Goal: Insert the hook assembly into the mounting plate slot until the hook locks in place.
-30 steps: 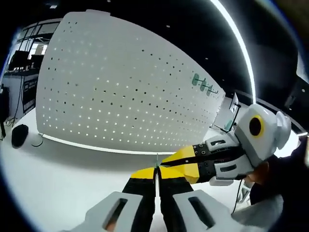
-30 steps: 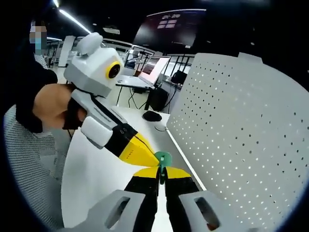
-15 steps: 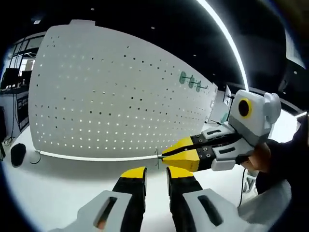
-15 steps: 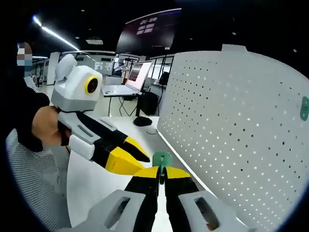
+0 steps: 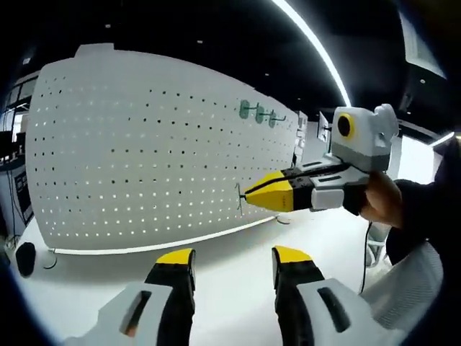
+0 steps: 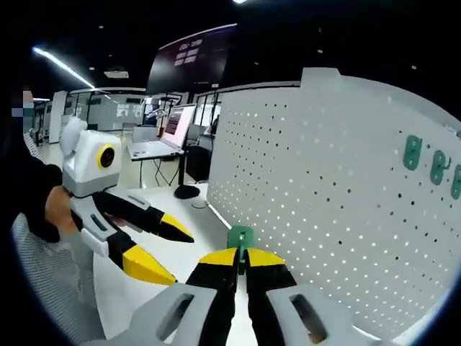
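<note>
The left gripper is seen from its own view with its yellow-tipped jaws spread wide apart and nothing held between them; in the right gripper view it comes in from the left, jaws likewise parted, gripped by a hand. The right gripper is closed tight on the green hook, whose flat green head stands up just above the yellow tips. In the left gripper view the right gripper enters from the right, held by a hand, and a thin dark piece of the hook juts from its pinched tips, close in front of the pegboard; whether it touches the board cannot be told. The white pegboard is set upright on a white table and is dotted with rows of small holes. Three more green hooks are hung in a row high on the board, also seen at the far right of the right gripper view. Behind the left gripper, a laptop is set on a desk, and a dark mouse lies near the board's far end
</note>
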`<state>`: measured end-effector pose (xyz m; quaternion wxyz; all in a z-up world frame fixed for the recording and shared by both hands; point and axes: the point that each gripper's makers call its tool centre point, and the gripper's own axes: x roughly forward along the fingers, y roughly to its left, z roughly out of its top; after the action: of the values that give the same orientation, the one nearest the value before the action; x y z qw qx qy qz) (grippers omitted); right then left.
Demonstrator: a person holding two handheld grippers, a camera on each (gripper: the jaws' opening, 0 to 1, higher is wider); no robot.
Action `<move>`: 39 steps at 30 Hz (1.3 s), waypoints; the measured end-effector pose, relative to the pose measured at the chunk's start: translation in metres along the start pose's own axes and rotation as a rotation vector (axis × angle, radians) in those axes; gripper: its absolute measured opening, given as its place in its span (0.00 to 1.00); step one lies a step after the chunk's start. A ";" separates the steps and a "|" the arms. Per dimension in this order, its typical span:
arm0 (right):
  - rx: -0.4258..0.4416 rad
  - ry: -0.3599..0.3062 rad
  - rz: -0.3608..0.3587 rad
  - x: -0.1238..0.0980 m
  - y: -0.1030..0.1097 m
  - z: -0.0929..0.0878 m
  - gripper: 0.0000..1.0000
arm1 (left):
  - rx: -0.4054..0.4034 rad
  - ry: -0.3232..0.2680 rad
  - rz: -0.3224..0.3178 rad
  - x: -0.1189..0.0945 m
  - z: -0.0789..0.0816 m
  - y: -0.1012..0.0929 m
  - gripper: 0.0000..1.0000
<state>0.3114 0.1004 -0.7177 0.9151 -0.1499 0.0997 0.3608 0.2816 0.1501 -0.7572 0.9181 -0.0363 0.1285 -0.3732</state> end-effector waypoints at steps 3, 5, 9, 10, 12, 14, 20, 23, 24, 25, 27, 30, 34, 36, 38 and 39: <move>0.010 -0.001 -0.045 -0.009 -0.016 0.001 0.01 | -0.006 -0.011 0.002 0.000 0.003 0.002 0.48; 0.024 -0.009 -0.079 -0.016 -0.029 0.002 0.01 | -0.006 -0.014 0.006 -0.001 0.004 0.002 0.50; 0.041 -0.014 -0.152 -0.030 -0.056 0.002 0.01 | -0.006 -0.014 0.002 -0.001 0.004 0.001 0.50; 0.043 -0.017 -0.170 -0.034 -0.062 0.002 0.01 | -0.004 -0.014 -0.001 0.000 0.004 0.000 0.50; 0.047 -0.024 -0.207 -0.043 -0.075 0.004 0.01 | -0.001 -0.010 -0.004 0.000 0.003 -0.001 0.50; 0.051 -0.038 -0.253 -0.054 -0.092 0.008 0.01 | 0.002 -0.007 -0.008 0.001 0.003 -0.002 0.51; 0.066 -0.073 -0.368 -0.084 -0.137 0.020 0.01 | 0.006 -0.003 -0.013 0.001 0.002 -0.004 0.51; 0.067 -0.090 -0.429 -0.101 -0.161 0.026 0.01 | 0.004 -0.006 -0.010 0.000 0.003 -0.002 0.51; 0.077 -0.101 -0.464 -0.109 -0.173 0.029 0.01 | 0.003 -0.007 -0.009 0.000 0.003 -0.002 0.51; 0.084 -0.113 -0.493 -0.117 -0.184 0.031 0.01 | 0.002 -0.007 -0.009 0.000 0.003 -0.002 0.51; 0.085 -0.126 -0.525 -0.126 -0.195 0.036 0.01 | 0.001 -0.009 -0.009 0.000 0.004 -0.002 0.51; 0.090 -0.149 -0.608 -0.143 -0.222 0.044 0.01 | 0.002 -0.006 -0.009 0.000 0.003 -0.002 0.51; 0.103 -0.168 -0.681 -0.155 -0.241 0.054 0.01 | 0.003 -0.003 -0.008 0.001 0.003 -0.002 0.51; 0.108 -0.170 -0.704 -0.157 -0.251 0.055 0.01 | 0.003 -0.001 -0.007 0.001 0.002 -0.002 0.51; 0.110 -0.174 -0.728 -0.158 -0.259 0.056 0.01 | 0.002 0.000 -0.007 0.001 0.002 -0.001 0.51; 0.109 -0.172 -0.726 -0.157 -0.260 0.056 0.01 | 0.002 0.000 -0.006 0.001 0.002 -0.001 0.51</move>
<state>0.3824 -0.1601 -0.5672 0.9951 -0.0954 -0.0180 0.0185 0.2822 0.1485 -0.7557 0.9170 -0.0357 0.1280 -0.3760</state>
